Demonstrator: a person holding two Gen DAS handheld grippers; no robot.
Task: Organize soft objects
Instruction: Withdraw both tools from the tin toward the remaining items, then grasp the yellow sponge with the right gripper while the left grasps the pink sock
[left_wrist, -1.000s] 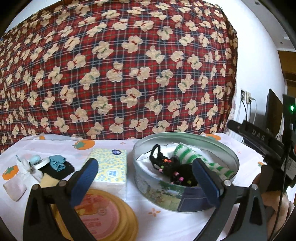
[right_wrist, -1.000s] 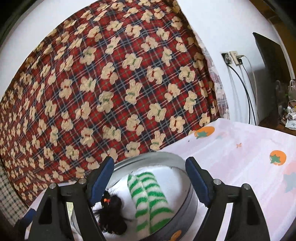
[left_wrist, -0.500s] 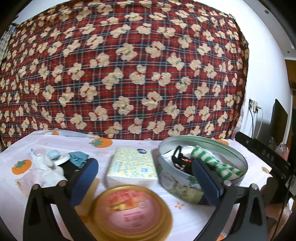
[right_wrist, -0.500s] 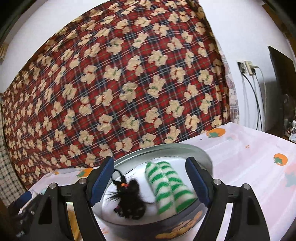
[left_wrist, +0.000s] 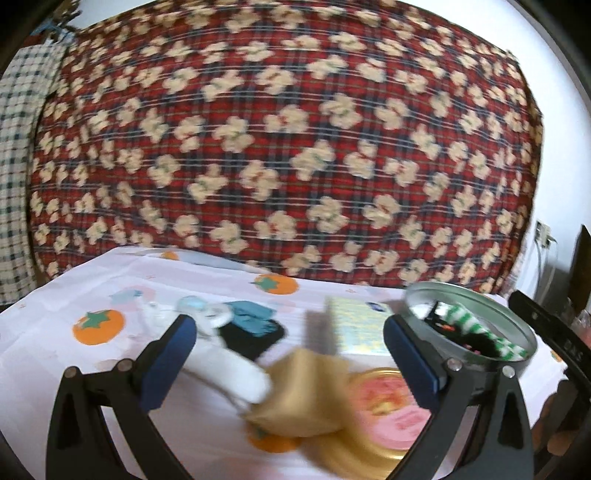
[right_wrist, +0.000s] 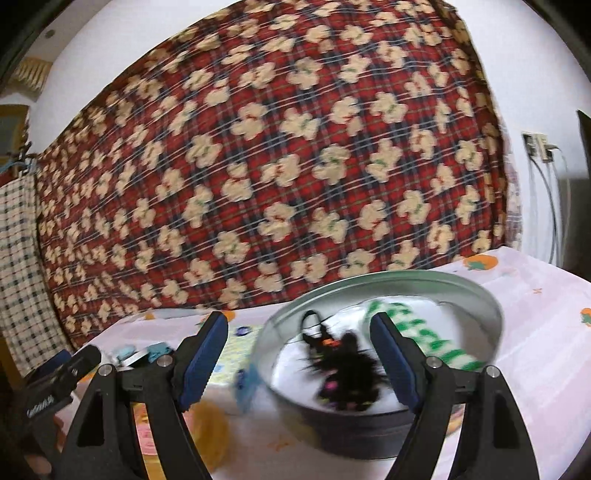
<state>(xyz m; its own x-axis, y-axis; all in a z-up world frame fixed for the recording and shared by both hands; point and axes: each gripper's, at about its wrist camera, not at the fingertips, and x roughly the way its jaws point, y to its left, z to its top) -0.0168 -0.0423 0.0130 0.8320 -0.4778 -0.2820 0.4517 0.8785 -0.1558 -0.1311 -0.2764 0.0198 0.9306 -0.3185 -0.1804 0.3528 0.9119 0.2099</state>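
My left gripper (left_wrist: 290, 360) is open and empty above the table. Ahead of it lies a pile of soft things: a white sock (left_wrist: 229, 365), a black cloth (left_wrist: 251, 338) and a teal cloth (left_wrist: 251, 317). A tan sponge-like block (left_wrist: 299, 391) lies blurred below its fingers. My right gripper (right_wrist: 299, 360) is open with nothing in it, hovering over the near left rim of a round metal tin (right_wrist: 406, 275). Inside the tin lie a black fuzzy item (right_wrist: 343, 373) and a green-striped sock (right_wrist: 424, 336). The tin (left_wrist: 480, 295) is at the right of the left wrist view.
A yellow-patterned tissue pack (left_wrist: 358, 328) lies between the pile and the tin. A gold lid with a pink face (left_wrist: 391, 402) lies in front of it. A red plaid cloth with bears (left_wrist: 295, 147) hangs behind the table. Cables and a socket (right_wrist: 535, 144) are on the right wall.
Both views have swung left. The left gripper has moved from in front of the tin to in front of the sock pile. The right gripper has shifted toward the tin's left side. Both have stayed open.
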